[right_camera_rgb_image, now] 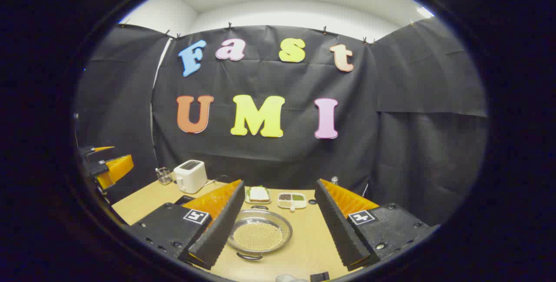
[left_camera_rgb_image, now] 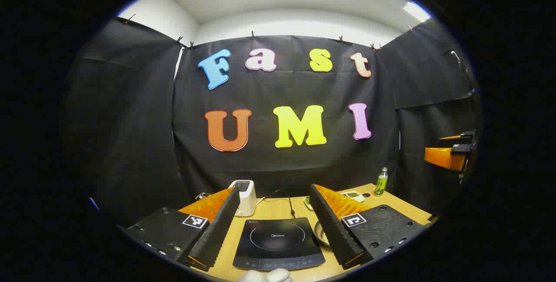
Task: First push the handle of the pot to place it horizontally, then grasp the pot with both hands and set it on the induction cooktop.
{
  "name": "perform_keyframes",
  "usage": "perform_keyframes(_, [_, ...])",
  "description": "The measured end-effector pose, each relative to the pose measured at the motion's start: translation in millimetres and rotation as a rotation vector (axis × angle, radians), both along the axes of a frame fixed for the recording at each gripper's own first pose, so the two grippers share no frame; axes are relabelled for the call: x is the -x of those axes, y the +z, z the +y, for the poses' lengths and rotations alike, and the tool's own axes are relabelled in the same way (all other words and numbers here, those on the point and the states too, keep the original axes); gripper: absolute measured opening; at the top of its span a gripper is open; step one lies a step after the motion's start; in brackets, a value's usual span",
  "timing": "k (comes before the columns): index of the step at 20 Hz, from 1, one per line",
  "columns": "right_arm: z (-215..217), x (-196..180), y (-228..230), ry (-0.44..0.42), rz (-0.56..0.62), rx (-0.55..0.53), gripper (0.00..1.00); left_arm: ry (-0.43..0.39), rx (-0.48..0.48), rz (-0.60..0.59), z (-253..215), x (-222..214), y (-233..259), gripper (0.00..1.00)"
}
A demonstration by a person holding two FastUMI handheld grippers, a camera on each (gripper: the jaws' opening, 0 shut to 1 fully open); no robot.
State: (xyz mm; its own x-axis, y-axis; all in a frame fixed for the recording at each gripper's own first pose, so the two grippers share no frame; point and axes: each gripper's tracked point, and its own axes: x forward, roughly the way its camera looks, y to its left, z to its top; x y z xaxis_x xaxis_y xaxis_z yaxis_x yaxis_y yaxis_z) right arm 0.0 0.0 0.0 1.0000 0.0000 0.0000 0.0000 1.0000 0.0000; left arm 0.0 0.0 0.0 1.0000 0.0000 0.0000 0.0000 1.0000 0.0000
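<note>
Steel pot [left_camera_rgb_image: 322,233] half hidden behind left tool [left_camera_rgb_image: 276,230].

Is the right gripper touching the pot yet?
Apart. The right gripper view shows the open right gripper held above the table, with the pot lying untouched between and beyond its fingers.

I note on the left gripper [left_camera_rgb_image: 274,230] two wedge-shaped fingers with ribbed, sawtooth inner faces, each mounted on a flat black plate. Each plate carries a square black-and-white marker tag beside the finger and several round screws along its outer edge. The right gripper [right_camera_rgb_image: 278,227] shows the same build: ribbed wedges, black textured plates, one marker tag apiece, screws near the plate edges.
</note>
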Motion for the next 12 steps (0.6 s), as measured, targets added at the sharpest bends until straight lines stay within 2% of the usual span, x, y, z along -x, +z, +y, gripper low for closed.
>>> perform_keyframes(6, [13, -4, -9, 0.041, 0.034, 0.019, 1.0, 0.033, 0.001, -0.011, 14, 5, -2, 0.96])
perform_keyframes(12, [20, -13, -9, 0.067, 0.04, 0.027, 1.0, 0.025, -0.011, -0.016, 13, 2, -2, 0.96])
